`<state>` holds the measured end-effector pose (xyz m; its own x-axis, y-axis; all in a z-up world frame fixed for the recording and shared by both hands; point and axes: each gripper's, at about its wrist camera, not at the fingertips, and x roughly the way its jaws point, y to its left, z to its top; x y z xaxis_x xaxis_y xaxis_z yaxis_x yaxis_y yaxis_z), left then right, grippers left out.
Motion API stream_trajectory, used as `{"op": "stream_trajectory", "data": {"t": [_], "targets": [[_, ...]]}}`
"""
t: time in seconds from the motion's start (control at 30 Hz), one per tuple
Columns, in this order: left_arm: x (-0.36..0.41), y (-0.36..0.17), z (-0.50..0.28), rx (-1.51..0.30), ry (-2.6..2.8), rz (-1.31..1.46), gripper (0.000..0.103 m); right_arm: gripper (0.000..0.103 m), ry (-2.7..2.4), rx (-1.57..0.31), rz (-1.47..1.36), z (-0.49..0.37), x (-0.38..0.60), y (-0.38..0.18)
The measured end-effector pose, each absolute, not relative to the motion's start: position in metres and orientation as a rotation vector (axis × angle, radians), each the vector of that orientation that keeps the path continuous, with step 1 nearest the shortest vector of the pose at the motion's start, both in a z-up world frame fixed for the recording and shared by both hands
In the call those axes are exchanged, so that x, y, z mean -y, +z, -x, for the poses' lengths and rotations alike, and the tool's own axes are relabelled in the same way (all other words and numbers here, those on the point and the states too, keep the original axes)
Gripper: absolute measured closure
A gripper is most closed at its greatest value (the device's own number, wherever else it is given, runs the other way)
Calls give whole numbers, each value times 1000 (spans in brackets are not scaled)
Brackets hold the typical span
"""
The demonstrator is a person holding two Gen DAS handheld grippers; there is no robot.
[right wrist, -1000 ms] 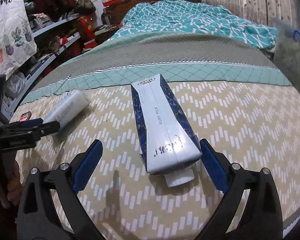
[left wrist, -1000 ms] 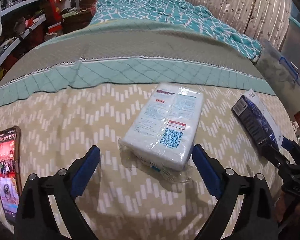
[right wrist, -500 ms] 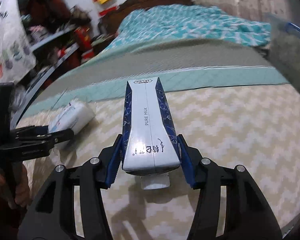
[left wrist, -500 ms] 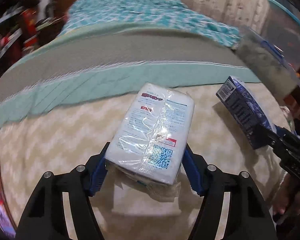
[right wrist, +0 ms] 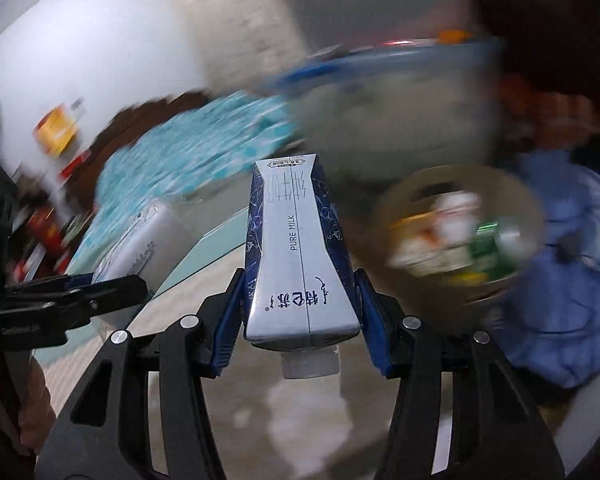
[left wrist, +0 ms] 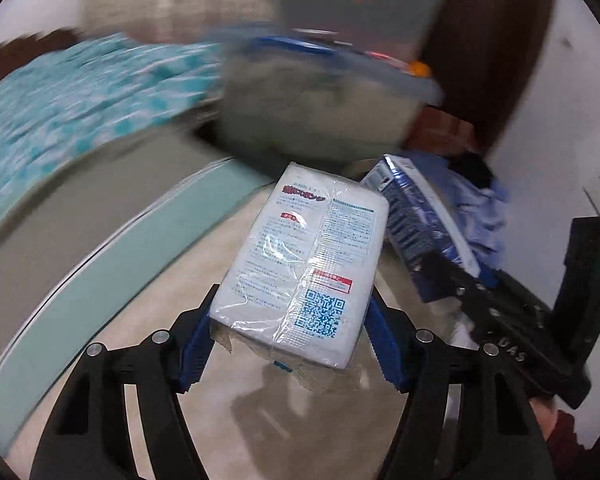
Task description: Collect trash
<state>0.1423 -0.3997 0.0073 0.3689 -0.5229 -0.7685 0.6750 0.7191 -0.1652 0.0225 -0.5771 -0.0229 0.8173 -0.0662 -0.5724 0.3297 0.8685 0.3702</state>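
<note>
My left gripper is shut on a white plastic-wrapped tissue pack with a blue QR code, held up off the bed. My right gripper is shut on a silver and dark blue "PURE MILK" carton, its white cap hanging below the near end. In the left wrist view the carton and the right gripper show at the right. In the right wrist view the tissue pack and the left gripper show at the left. A round bin holding colourful trash sits right of the carton, blurred.
The bed with its teal patterned quilt and its teal band lies to the left. A clear storage box with a blue lid stands beyond the bed's edge. Blue cloth lies at the right, near a white wall.
Both grippers closed on their objects, lifted them off the bed and swung right, rolling as they went. The view now shows the bed's edge, the storage box and the bin.
</note>
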Motion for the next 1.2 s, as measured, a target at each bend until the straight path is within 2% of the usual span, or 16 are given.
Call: {"op": "stream_trajectory", "data": {"t": [0.13, 0.3, 0.33, 0.37, 0.4, 0.47, 0.57, 0.83, 1.2], "targets": [[495, -3, -163, -938, -867, -206, 38, 48, -321, -575, -569, -23, 645, -30], [571, -35, -190, -1017, -895, -218, 35, 45, -330, -602, -676, -41, 695, -50], [581, -41, -192, -1025, -893, -228, 33, 45, -340, -608, -687, -45, 700, -54], [594, -52, -200, -1043, -867, -243, 25, 42, -354, -598, -714, -45, 709, -58], [601, -60, -205, -1066, -853, -250, 20, 30, -350, -578, -740, -44, 715, -59], [608, -73, -213, -1118, -846, -242, 17, 29, -380, -517, -758, -27, 720, -55], [601, -75, -214, -1127, -853, -222, 17, 29, -418, -450, -720, -2, 713, -43], [550, -39, -184, -1033, -869, -172, 16, 29, -422, -442, -758, 39, 673, -48], [387, -25, -117, -915, -760, -210, 9, 27, -330, -552, -721, 39, 558, -43]]}}
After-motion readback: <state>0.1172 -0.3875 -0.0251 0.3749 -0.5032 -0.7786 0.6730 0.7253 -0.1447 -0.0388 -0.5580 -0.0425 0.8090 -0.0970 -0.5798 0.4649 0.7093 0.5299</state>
